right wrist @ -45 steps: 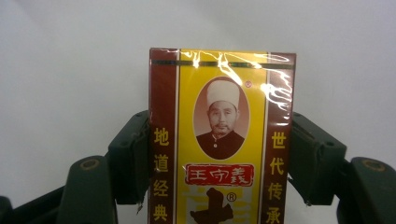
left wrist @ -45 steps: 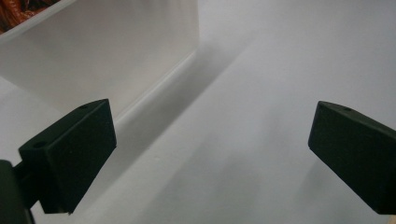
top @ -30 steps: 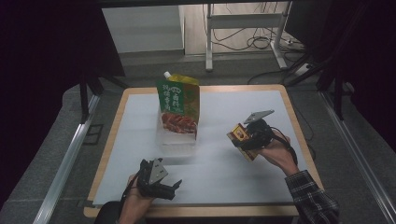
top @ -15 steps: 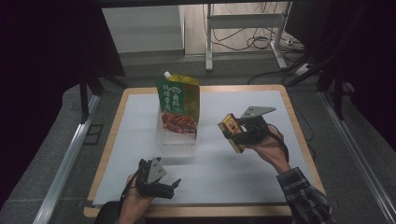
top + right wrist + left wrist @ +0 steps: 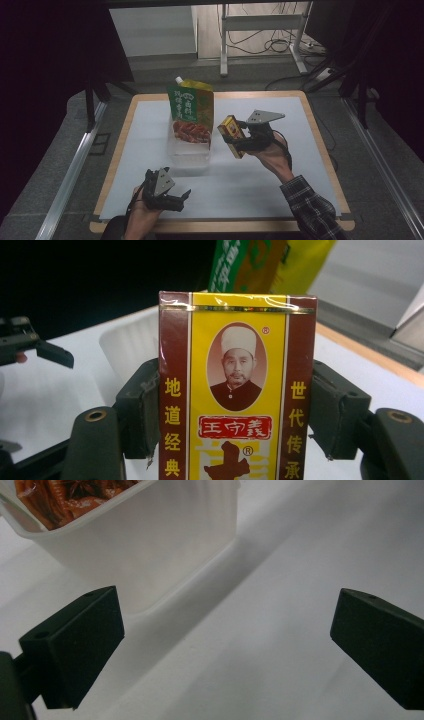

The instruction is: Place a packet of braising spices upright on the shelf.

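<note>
My right gripper (image 5: 235,138) is shut on a yellow-and-maroon spice box (image 5: 231,134), held above the table just right of the clear plastic tub (image 5: 189,148). In the right gripper view both pads clamp the sides of the box (image 5: 235,395), whose printed front faces the camera. A green-and-yellow pouch (image 5: 191,109) stands in the tub (image 5: 150,540) with its reddish print showing through the wall. My left gripper (image 5: 182,196) rests near the table's front edge, open, with its black jaws wide apart and nothing between them; the tub lies a short way beyond them.
The white mat (image 5: 280,175) covers a wooden-edged table (image 5: 321,125). Beyond the table's far edge stand a metal frame (image 5: 260,30) and loose cables on the floor. A metal rail (image 5: 75,165) runs along the left side.
My right gripper has carried the spice box leftward and a little upward, closer to the tub and pouch. The left gripper has stayed where it was.
</note>
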The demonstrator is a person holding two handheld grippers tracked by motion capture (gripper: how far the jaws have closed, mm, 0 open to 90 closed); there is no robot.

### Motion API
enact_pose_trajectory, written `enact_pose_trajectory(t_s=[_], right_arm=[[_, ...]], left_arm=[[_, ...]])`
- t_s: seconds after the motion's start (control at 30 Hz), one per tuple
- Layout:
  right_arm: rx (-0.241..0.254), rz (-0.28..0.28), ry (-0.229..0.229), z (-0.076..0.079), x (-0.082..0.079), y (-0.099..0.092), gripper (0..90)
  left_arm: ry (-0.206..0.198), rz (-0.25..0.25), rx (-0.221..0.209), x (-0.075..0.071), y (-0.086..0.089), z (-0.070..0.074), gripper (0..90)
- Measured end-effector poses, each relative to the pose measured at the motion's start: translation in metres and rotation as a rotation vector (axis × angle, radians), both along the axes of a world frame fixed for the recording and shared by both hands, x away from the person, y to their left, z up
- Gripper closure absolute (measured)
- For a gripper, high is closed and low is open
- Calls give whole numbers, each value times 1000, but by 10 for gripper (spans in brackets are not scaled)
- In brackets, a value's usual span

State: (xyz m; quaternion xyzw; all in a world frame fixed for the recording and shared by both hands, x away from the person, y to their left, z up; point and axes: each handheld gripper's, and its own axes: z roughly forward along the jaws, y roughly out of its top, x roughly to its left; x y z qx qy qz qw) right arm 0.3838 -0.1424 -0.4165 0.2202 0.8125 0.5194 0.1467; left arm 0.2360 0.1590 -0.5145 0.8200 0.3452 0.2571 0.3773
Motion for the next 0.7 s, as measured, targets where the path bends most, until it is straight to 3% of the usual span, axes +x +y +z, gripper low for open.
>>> enact_pose_trajectory(t_s=[0.7], right_arm=[[67, 70, -45, -10, 10, 49, 316]], left_arm=[[0, 5, -4, 0, 2, 0, 3]])
